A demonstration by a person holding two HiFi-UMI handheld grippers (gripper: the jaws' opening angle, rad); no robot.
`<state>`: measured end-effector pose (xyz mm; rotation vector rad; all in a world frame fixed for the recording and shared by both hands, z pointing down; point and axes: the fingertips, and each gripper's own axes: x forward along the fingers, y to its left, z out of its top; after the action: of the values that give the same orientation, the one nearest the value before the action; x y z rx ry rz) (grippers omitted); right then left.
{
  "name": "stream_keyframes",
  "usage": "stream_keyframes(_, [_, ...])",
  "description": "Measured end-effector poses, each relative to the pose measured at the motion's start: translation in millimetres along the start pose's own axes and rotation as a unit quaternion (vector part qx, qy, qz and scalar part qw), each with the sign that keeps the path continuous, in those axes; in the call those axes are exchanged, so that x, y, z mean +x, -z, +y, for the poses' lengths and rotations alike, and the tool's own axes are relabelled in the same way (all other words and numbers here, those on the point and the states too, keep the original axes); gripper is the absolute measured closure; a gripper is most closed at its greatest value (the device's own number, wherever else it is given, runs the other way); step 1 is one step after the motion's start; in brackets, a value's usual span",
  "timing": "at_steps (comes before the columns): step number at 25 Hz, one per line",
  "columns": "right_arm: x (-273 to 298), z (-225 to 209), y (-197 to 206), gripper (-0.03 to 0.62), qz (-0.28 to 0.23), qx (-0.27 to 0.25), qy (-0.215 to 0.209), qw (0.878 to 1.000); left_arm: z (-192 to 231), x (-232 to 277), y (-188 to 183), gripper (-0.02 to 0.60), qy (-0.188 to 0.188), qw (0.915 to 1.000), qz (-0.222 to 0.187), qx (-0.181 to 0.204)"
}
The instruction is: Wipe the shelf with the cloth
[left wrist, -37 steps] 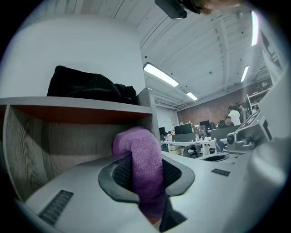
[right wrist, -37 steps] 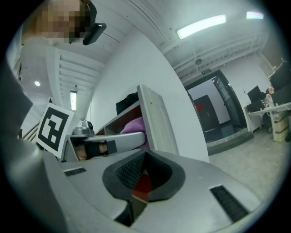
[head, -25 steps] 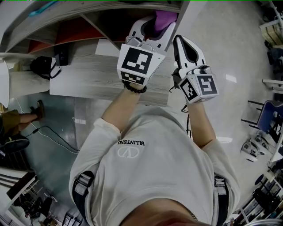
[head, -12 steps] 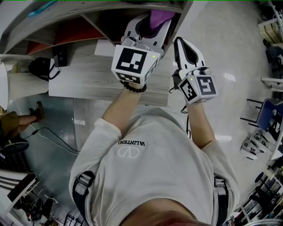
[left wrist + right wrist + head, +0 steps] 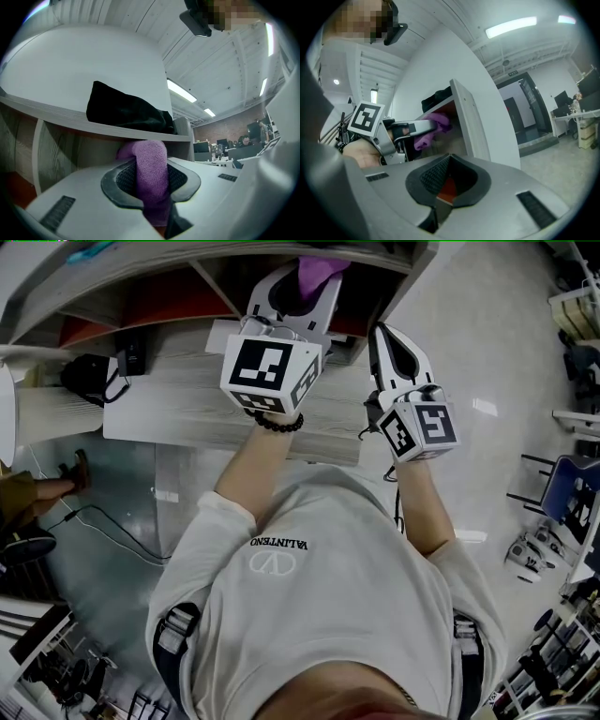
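Cloth (image 5: 151,168) lengthwise in pinch of left tool (image 5: 150,183), end toward shelf (image 5: 117,129); right tool (image 5: 447,181) pressed together.

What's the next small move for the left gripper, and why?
Probably ease the left gripper forward and slightly down, so the purple cloth presses onto the shelf before any stroke. The gripper is shut on the cloth, whose free end points into the opening under the shelf board that carries the black bag. No contact with a surface is visible.
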<state>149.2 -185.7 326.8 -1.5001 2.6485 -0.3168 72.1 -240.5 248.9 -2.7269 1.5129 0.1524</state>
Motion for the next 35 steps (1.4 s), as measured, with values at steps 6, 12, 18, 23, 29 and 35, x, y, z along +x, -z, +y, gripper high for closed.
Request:
stream_keyframes(6, [10,18,3,0.595,0.002,-0.002,-0.005,1.000,23,-11,-1,0.485,-0.009,0.9999,-0.003,-0.007])
stream_keyframes(12, [20,32,3,0.595,0.001,-0.003,-0.008,1.000,41,-20,-2,0.485,-0.018,0.9998,-0.005,-0.012])
stream_keyframes(18, [36,52,12,0.595,0.006,-0.003,-0.009,1.000,72,-35,-1,0.485,-0.031,0.9993,-0.006,-0.021])
stream_keyframes(23, [43,59,13,0.595,0.009,-0.004,-0.010,1.000,85,-40,-2,0.485,-0.037,0.9988,-0.008,-0.030])
stream_keyframes(29, [47,64,15,0.595,0.013,-0.006,-0.008,1.000,95,-46,-4,0.485,-0.045,0.9981,-0.014,-0.039])
stream_keyframes(35, [50,68,20,0.595,0.018,-0.005,-0.010,1.000,105,-55,-2,0.485,-0.061,0.9971,-0.018,-0.042])
